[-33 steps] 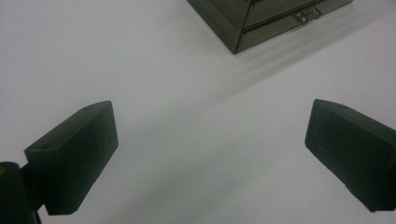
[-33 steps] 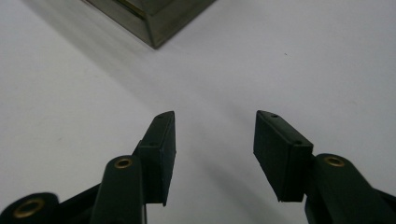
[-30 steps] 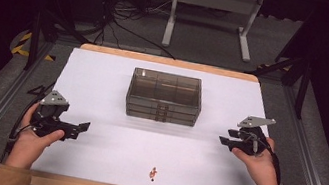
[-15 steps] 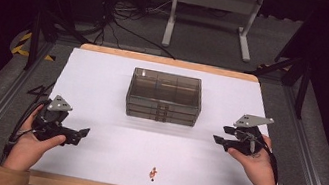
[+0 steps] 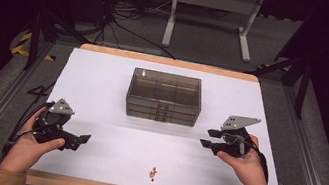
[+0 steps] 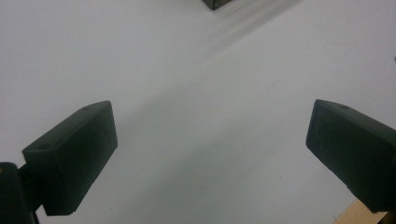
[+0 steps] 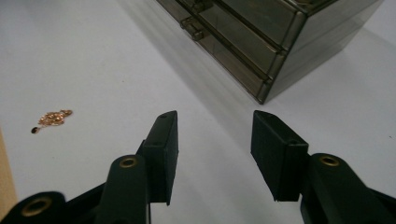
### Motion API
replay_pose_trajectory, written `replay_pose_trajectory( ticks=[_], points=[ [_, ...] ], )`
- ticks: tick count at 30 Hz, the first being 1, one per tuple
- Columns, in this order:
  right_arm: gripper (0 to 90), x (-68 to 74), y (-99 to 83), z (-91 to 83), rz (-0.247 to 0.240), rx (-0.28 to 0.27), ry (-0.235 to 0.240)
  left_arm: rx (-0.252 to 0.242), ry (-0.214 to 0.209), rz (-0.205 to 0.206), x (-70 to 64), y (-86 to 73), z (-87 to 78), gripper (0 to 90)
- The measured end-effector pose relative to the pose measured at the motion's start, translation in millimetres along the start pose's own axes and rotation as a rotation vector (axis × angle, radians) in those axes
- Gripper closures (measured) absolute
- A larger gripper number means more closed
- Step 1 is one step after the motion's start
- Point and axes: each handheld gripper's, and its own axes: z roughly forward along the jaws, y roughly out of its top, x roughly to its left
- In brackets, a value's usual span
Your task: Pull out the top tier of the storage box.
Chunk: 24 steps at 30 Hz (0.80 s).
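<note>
Because it is tiny and thin, the earring [image 5: 152, 173] near the table's [image 5: 103, 82] front edge, well short of the drawer box [image 5: 164, 96], likely needs a gentle pinch across its gold body. Left gripper [image 5: 79, 140] fingers are wide, right gripper [image 5: 209, 138] fingers part-open, both empty.

This looks like a lab or recording studio: a white-covered worktop [image 5: 102, 87] with a wooden edge stands on grey carpet, amid dark surroundings, loose cables [image 5: 115, 13] on the floor, hazard tape [image 5: 21, 43] and a metal stand [image 5: 211, 14] behind.
</note>
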Motion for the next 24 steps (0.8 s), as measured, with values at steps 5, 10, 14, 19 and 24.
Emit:
replay_pose_trajectory(
  ticks=[5,10,14,19,24],
  points=[
    [52.0,7.2,4.2,4.8,-0.022,-0.003,0.028,0.01,-0.008,0.004,-1.3,0.0,-0.9,2.7],
    [51.9,16.9,8.3,12.5,-0.065,0.01,0.054,0.011,-0.009,0.007,-1.6,-0.2,-0.6,2.7],
    [51.7,23.0,11.0,18.4,-0.092,0.008,0.076,0.012,-0.009,0.009,-1.4,-0.9,-1.0,2.7],
    [51.7,28.0,10.8,30.8,-0.12,0.01,0.11,0.011,-0.007,0.008,-0.9,-1.0,-1.3,2.7],
    [51.3,33.2,10.9,39.3,-0.137,0.011,0.135,0.013,-0.008,0.012,-1.0,-0.9,-0.7,2.7]
  ],
)
